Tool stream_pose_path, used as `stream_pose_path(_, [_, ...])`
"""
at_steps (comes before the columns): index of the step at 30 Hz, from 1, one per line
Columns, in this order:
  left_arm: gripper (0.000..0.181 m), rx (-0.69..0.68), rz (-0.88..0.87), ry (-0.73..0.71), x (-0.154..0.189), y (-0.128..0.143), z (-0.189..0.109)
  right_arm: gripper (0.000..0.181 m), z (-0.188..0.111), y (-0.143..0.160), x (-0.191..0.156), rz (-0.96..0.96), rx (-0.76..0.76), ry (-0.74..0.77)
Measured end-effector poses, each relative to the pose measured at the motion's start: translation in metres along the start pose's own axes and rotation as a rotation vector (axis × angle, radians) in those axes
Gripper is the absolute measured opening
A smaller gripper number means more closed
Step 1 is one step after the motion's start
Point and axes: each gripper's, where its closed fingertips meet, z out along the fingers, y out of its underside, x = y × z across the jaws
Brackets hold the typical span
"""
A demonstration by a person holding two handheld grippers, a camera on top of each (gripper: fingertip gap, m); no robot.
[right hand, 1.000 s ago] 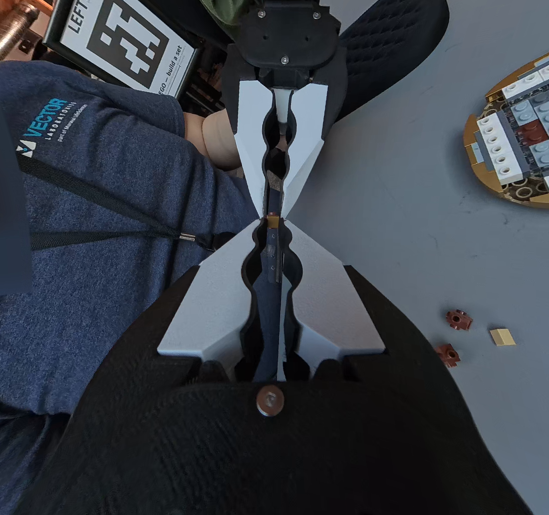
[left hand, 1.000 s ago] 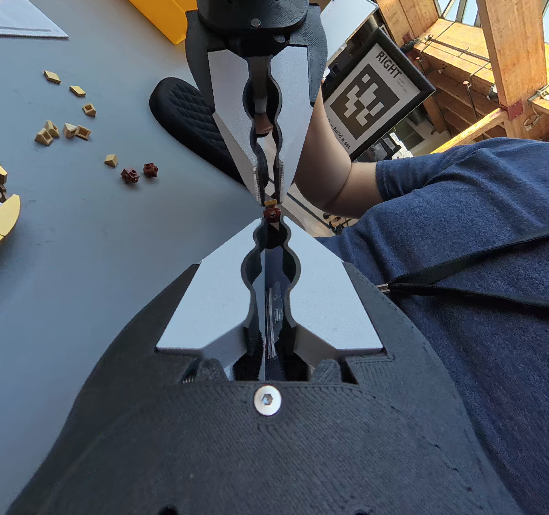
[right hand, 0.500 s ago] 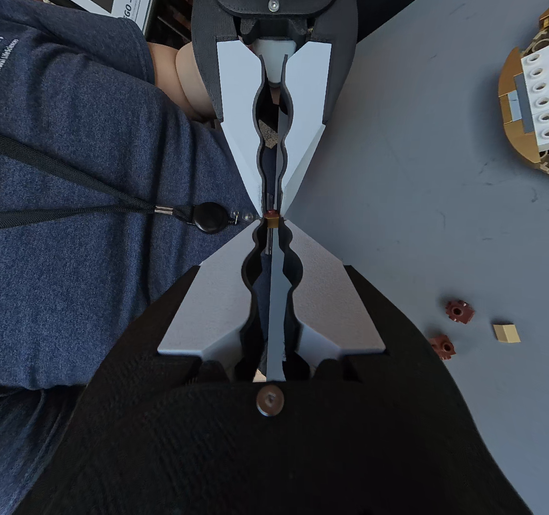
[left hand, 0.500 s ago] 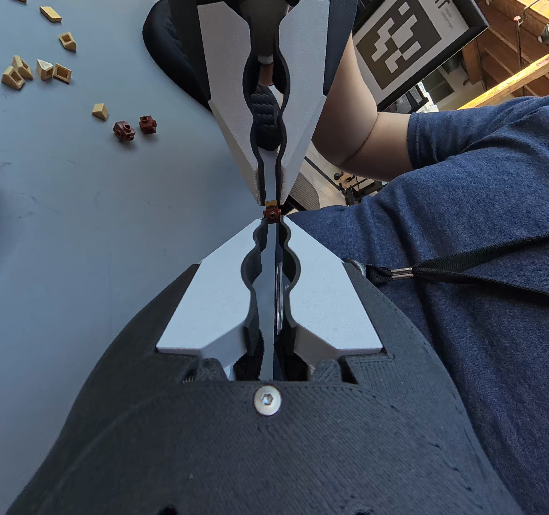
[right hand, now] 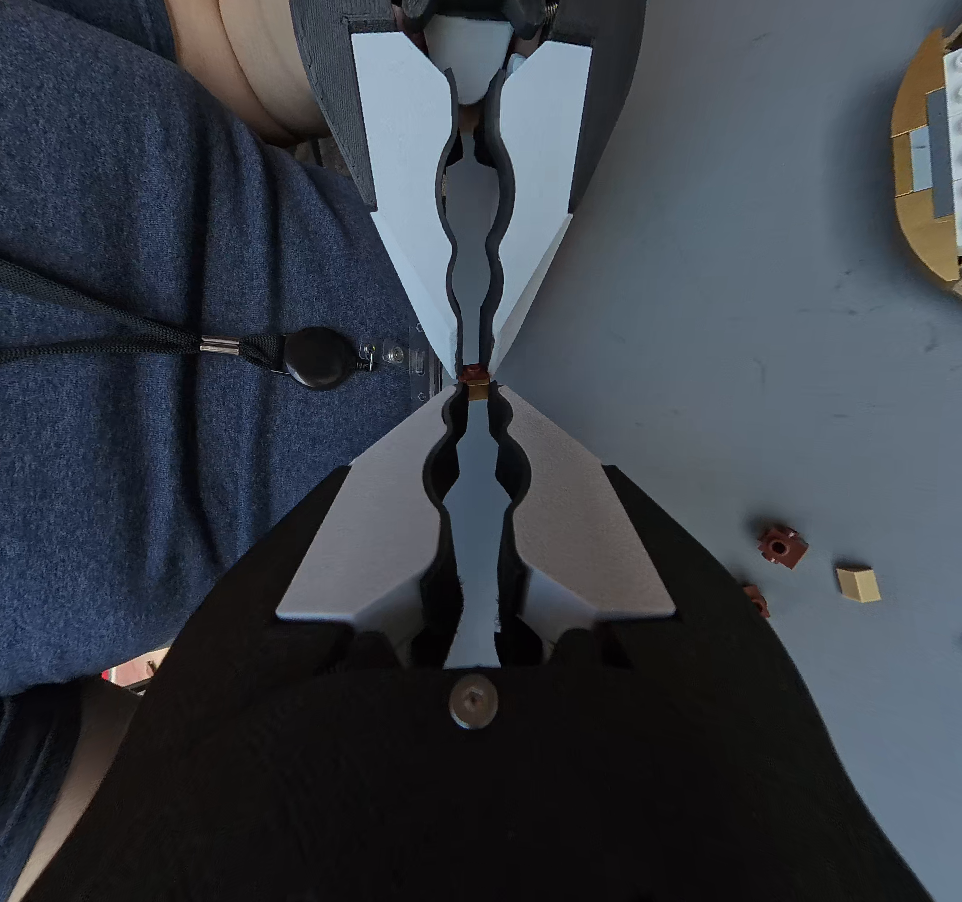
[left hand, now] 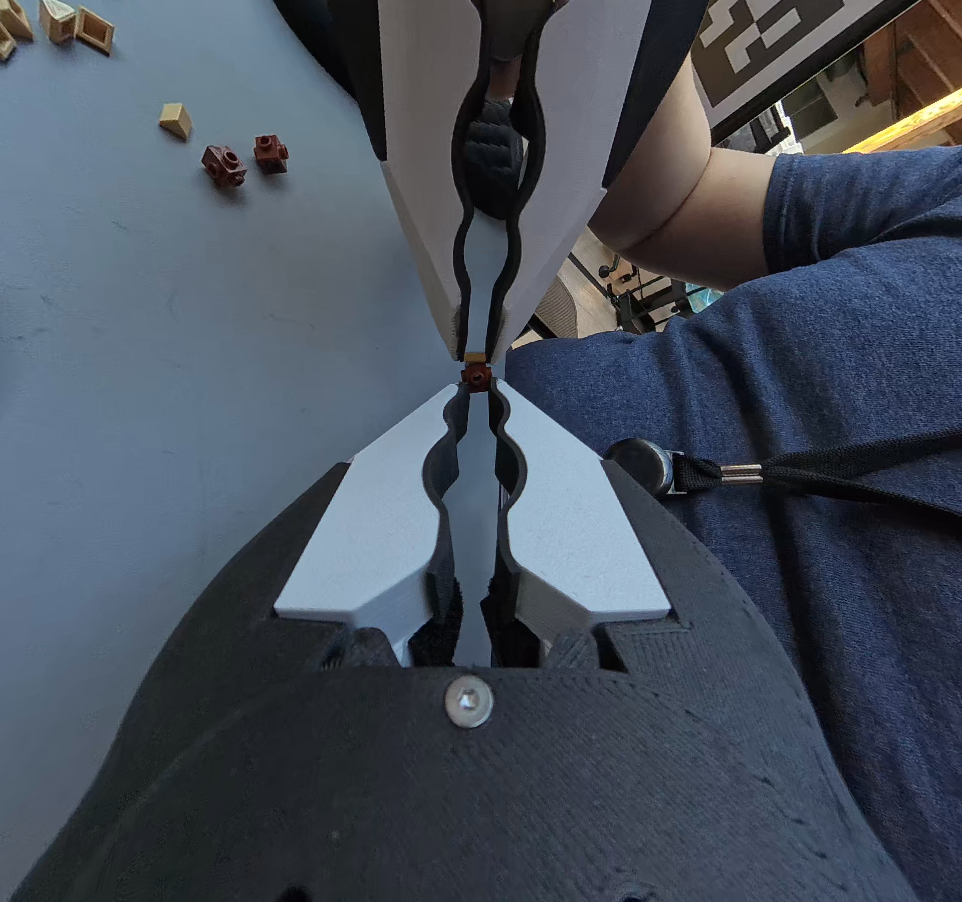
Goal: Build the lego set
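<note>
Pinching a small reddish-brown studded lego cube [left hand: 476,376], left gripper [left hand: 475,388] meets right gripper [right hand: 478,394], which clamps a tiny tan lego piece [right hand: 478,389]; pieces touch tip-to-tip above grey tabletop [left hand: 156,304].

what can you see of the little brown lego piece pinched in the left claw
The brown lego piece is a tiny reddish-brown cube of glossy plastic with a stud with a round hole facing the left camera and small nubs on its sides. It is held in the air above the grey table, clamped at the very tips of the left claw. Its far face meets a small tan piece held by the right claw, tip to tip. From the right wrist view only a sliver of it shows.
</note>
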Motion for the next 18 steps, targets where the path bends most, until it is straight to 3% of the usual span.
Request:
stream_pose_path(12, [0.006,-0.008,0.054,0.0,0.0023,0.001,-0.0022,0.007,0.0007,-0.0021,-0.0021,-0.009,0.046,-0.053])
stream_pose_path(18, [0.006,-0.075,0.08,-0.017,0.0008,0.0072,0.0065,0.007,0.0058,0.0078,-0.0016,-0.047,-0.038,-0.038])
